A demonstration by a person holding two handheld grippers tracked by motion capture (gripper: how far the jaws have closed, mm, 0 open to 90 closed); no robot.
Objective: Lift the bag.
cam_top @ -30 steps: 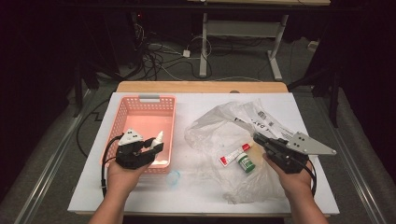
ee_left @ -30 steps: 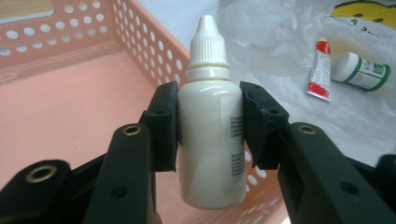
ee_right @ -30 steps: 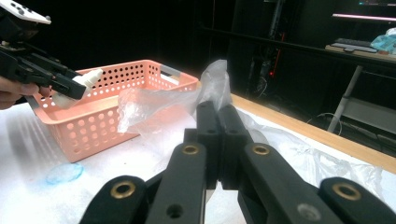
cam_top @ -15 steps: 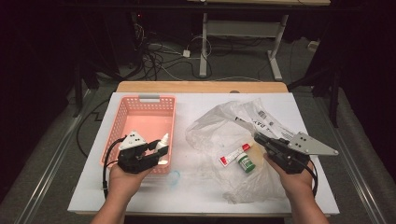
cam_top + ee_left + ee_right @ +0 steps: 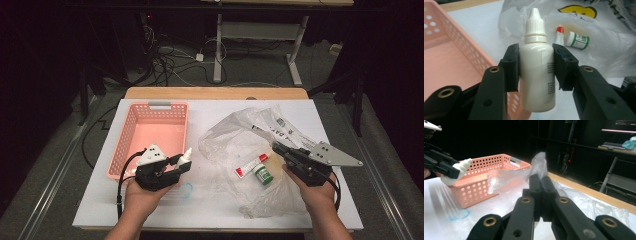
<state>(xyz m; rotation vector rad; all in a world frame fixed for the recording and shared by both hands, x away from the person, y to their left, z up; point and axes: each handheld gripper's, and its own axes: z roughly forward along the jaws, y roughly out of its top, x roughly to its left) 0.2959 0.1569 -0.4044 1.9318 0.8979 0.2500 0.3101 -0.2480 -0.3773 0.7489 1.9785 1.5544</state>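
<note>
We hold the white dropper bottle (image 5: 537, 65) in the left gripper (image 5: 181, 165), jaws clamped on the bottle's sides just below the ribbed cap. In the high view it sits lower centre-left of the frame, at the near right corner of the pink basket (image 5: 131, 131), just outside the rim. The right gripper (image 5: 540, 185) has its jaws pressed together on a fold of the clear plastic bag (image 5: 235, 135), which is pinched up off the white table top (image 5: 210, 205) at centre-right.

Judged step: carry the bottle over the basket rim and set it down inside.

Notes for doing it well:
- We should bring the bottle's base fully above the basket wall before moving towards the left of the frame; the base hangs below the jaws and could catch the rim.
- The grip is high on the body, so the bottle may swing or slip if we tilt quickly. Keep the wrist steady.
- Lower it close to the basket floor before loosening the jaws; a drop from height may let it roll or bounce.
- Keep the bag pinched and quiet. The red-and-white tube (image 5: 251, 166) and the green-labelled jar (image 5: 262, 174) lie at centre-right of the high view, on or within the bag (we cannot tell which), and a tug could shift them.
</note>
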